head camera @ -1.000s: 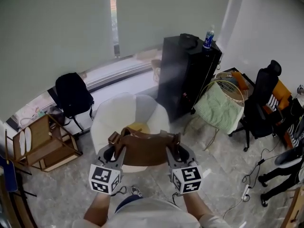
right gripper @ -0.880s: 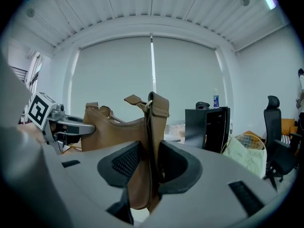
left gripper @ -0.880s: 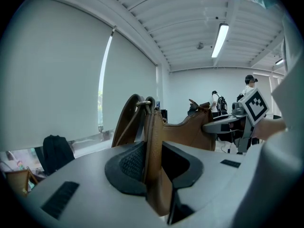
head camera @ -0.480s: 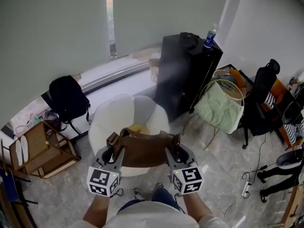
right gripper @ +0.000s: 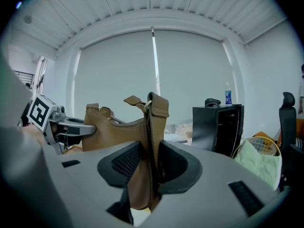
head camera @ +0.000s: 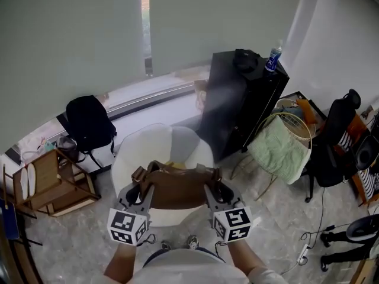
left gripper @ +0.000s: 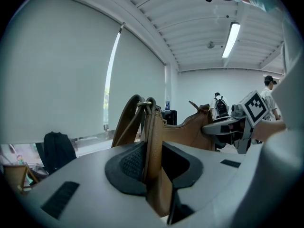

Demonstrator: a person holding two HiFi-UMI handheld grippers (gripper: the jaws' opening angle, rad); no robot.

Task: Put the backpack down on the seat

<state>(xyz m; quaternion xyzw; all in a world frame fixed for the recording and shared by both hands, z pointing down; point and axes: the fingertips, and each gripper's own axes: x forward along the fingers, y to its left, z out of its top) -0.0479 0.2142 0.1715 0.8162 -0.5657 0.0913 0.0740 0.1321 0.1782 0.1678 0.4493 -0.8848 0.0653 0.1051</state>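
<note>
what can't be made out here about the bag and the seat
- Whether the bag rests on the seat: head view, the bag covers the gap.
- Label of the bottle: head view, too small.
- Bag's underside: hidden by the left gripper and right gripper in their own views.

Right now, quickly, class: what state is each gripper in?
Left gripper: closed on the brown backpack, left end.
Right gripper: closed on the same brown backpack, right end.

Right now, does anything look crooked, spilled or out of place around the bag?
Nothing spilled. The brown bag hangs level between the left gripper and right gripper, over the white chair. Only oddity: something yellow lies on the seat under it.
</note>
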